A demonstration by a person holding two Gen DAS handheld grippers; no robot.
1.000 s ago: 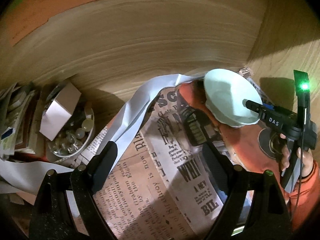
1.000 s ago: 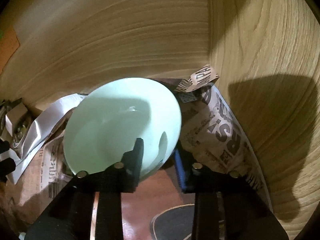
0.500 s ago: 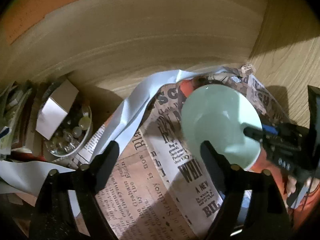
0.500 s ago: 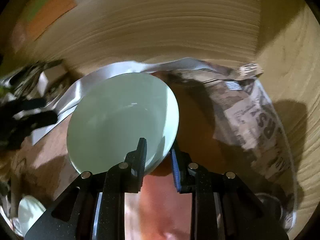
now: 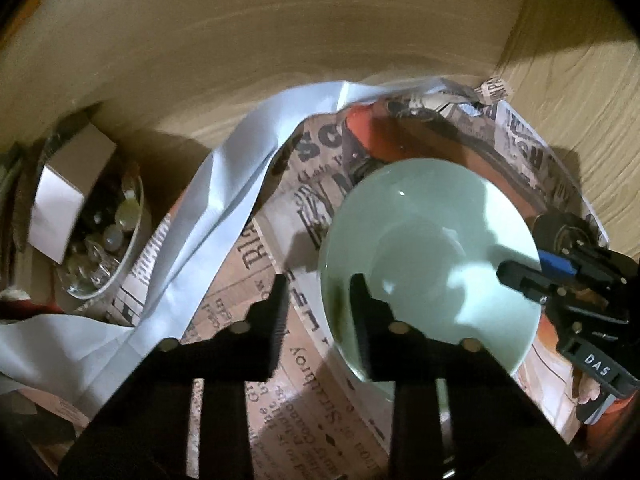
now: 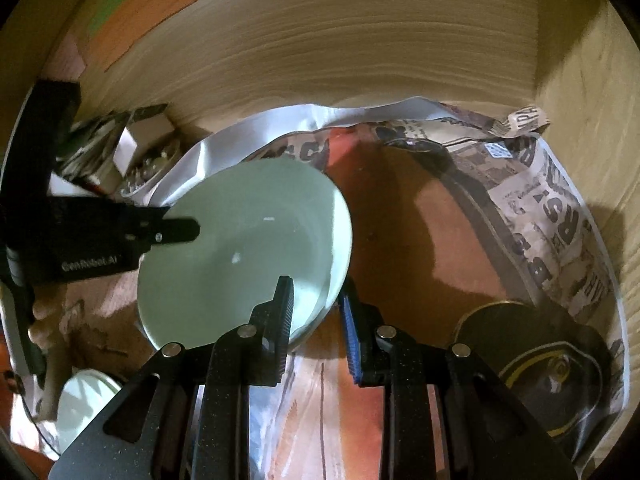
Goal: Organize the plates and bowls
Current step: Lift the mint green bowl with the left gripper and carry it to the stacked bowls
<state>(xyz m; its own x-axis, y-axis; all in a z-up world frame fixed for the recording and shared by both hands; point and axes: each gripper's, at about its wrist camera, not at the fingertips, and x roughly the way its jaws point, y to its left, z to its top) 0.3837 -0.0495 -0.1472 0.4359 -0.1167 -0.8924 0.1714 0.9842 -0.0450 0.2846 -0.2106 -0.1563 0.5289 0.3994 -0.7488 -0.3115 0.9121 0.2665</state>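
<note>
Right gripper (image 6: 316, 308): jaws clamped on the near rim of one pale green bowl (image 6: 240, 252).
Left gripper (image 5: 320, 304): jaws have just been closing, straddling the bowl's opposite rim.
Bowl: mouth up, slightly tilted; round, no long axis.
Surface: newspaper (image 5: 280, 360).
Edges: wood walls (image 6: 360, 40) behind and right.
Beyond: one glass bowl (image 5: 100, 240) of small items.

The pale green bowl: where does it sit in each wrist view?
Left wrist: pale green bowl right of centre, left gripper straddling its rim.
Right wrist: left of centre, right gripper clamped on its rim.
Shared landmark: grey strip.
</note>
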